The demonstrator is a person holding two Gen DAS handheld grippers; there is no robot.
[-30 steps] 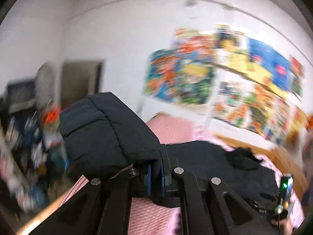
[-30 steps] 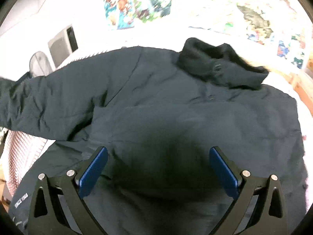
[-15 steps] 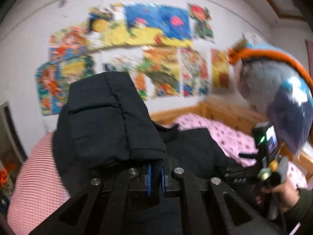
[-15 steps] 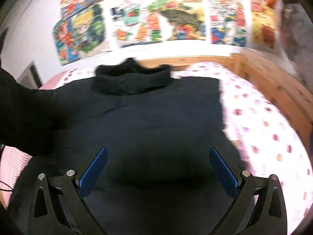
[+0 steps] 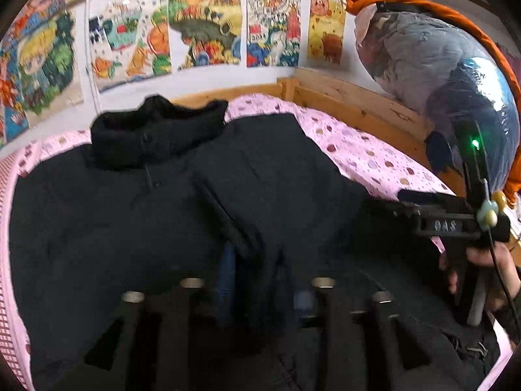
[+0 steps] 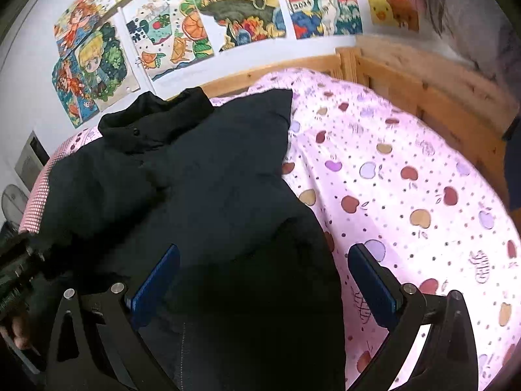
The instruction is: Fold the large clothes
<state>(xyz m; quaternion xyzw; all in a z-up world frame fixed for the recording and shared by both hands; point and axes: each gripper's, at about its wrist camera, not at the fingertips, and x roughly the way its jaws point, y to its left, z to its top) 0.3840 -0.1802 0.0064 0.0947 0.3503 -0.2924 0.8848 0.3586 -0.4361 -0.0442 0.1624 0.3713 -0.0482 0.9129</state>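
A large black padded jacket [image 5: 97,228] lies front up on the bed, its collar [image 5: 156,130] toward the wall. One sleeve [image 5: 260,179] is folded across its chest. The sleeve's cuff sits between the blue pads of my left gripper [image 5: 264,290], whose jaws are opening and stand apart. In the right wrist view the jacket [image 6: 211,195] fills the left half. My right gripper [image 6: 263,280] hovers open over the jacket's right edge, nothing gripped. In the left wrist view that right gripper [image 5: 449,224] shows at the right, held by a hand.
A pink sheet with apple prints [image 6: 407,179] covers the bed to the right of the jacket. A wooden bed frame [image 5: 358,97] runs along the wall. A big plastic bag of clothes [image 5: 439,65] stands at the far right. Posters [image 6: 228,9] cover the wall.
My left gripper carried the sleeve from the left across the jacket and lowered it; its shut pads have parted. The open right gripper swung right to the jacket's edge.
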